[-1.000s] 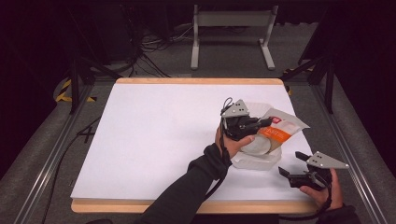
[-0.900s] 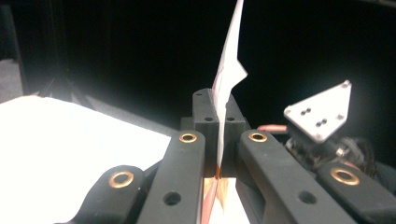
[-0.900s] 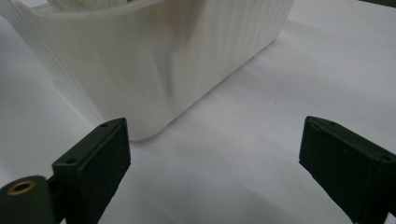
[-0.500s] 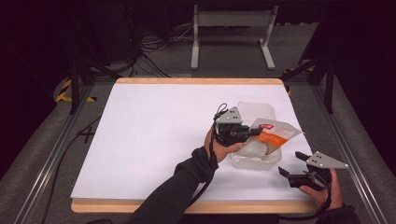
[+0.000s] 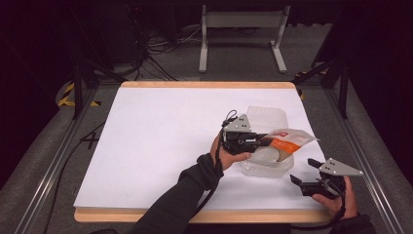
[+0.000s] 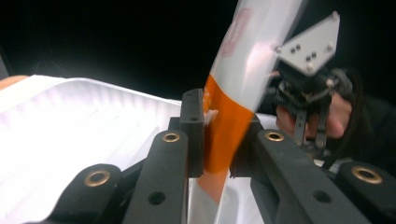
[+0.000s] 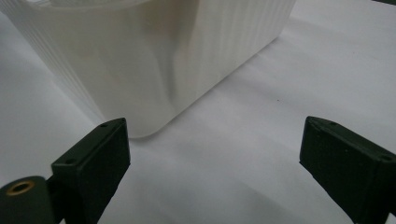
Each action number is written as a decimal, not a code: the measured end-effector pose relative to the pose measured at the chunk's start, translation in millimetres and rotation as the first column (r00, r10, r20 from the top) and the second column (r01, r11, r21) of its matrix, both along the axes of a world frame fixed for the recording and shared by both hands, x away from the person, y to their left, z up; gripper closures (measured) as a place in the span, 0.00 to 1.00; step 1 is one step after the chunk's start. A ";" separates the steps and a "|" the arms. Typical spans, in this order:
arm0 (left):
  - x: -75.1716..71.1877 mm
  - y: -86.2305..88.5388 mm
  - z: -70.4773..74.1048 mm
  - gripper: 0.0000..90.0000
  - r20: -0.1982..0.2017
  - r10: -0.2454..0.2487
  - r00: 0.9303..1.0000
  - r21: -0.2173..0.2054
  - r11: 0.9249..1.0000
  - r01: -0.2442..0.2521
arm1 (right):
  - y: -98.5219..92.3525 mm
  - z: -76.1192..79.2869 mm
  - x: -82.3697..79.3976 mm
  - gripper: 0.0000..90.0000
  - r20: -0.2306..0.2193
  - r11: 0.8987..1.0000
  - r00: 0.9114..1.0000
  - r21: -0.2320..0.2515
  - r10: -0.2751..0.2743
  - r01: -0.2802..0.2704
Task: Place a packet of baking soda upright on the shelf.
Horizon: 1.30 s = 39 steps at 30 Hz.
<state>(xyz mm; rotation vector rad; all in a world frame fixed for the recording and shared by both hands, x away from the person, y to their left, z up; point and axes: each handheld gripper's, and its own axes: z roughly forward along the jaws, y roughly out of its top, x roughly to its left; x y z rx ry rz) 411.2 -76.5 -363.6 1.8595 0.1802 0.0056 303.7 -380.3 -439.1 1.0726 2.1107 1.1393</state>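
Note:
An orange-and-white packet (image 5: 288,139) hangs over a clear plastic tub (image 5: 265,168) on the white table (image 5: 160,146). My left gripper (image 5: 263,141) has it by its left end. In the left gripper view the packet (image 6: 243,70) stands between the two pads (image 6: 194,130), which touch it on both sides. These jaws have just been opening a little, with the packet still between them. My right gripper (image 5: 302,171) rests open near the table's front right corner, just right of the tub. The right gripper view has its jaws wide apart (image 7: 215,154) and nothing between them, facing the tub's ribbed wall (image 7: 163,56).
A clear lid or second tray (image 5: 266,116) lies just behind the tub. A wooden rim edges the table, with metal rails on both sides. Cables and a grey stand sit on the floor beyond the far edge.
My left hand has drawn the packet a little to the left and toward the front, uncovering the clear tray behind the tub. The right gripper has stayed put.

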 end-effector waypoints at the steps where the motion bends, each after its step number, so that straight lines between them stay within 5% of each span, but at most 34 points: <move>1: 0.8 -3.4 1.8 0.85 0.001 -0.012 1.000 0.017 1.000 0.012 | 0.2 0.0 0.0 0.10 -0.003 1.000 1.000 0.000 -0.001 0.001; 4: 2.8 -16.0 6.8 0.72 0.019 -0.042 0.999 0.099 0.994 0.040 | 0.6 0.0 0.0 0.11 -0.004 1.000 1.000 -0.004 0.001 -0.001; 7: 4.4 -30.6 7.3 0.61 0.025 -0.067 0.997 0.212 0.975 0.060 | 0.3 0.0 -0.1 0.11 -0.005 1.000 1.000 -0.002 0.003 -0.003; 10: 5.7 -38.6 5.3 0.68 0.029 -0.072 0.997 0.252 0.966 0.063 | 0.3 0.0 -0.1 0.11 -0.005 1.000 1.000 -0.001 0.005 -0.005; 14: 8.7 -37.5 5.0 0.97 0.015 -0.056 0.998 0.232 0.971 0.051 | 0.5 0.0 -0.2 0.11 -0.007 1.000 1.000 -0.004 0.006 -0.006; 16: 6.3 -37.9 4.9 1.00 0.028 -0.054 0.998 0.230 0.972 0.046 | 1.1 -0.1 0.0 0.11 -0.010 1.000 1.000 -0.008 0.007 -0.007; 21: 4.1 -37.2 3.6 1.00 0.035 -0.021 0.999 0.157 0.987 0.015 | 1.2 -0.2 0.0 0.12 -0.009 1.000 1.000 -0.010 0.009 -0.009; 24: 2.6 -38.4 6.5 1.00 0.025 0.016 1.000 0.060 0.998 -0.018 | 1.2 -0.2 0.1 0.12 -0.011 1.000 1.000 -0.009 0.009 -0.009; 29: 2.2 -42.1 7.3 1.00 0.007 0.021 1.000 -0.032 0.999 -0.021 | 1.0 -0.1 0.0 0.12 -0.011 1.000 1.000 -0.008 0.010 -0.010; 35: 3.5 -41.1 -6.8 1.00 -0.016 0.010 1.000 -0.072 0.997 -0.011 | 0.6 0.2 -0.5 0.12 -0.008 1.000 1.000 -0.003 0.009 -0.009; 39: 2.2 -37.1 -22.6 1.00 -0.039 0.011 0.999 -0.053 0.999 -0.013 | 0.8 0.2 -0.3 0.12 -0.010 1.000 1.000 -0.004 0.010 -0.010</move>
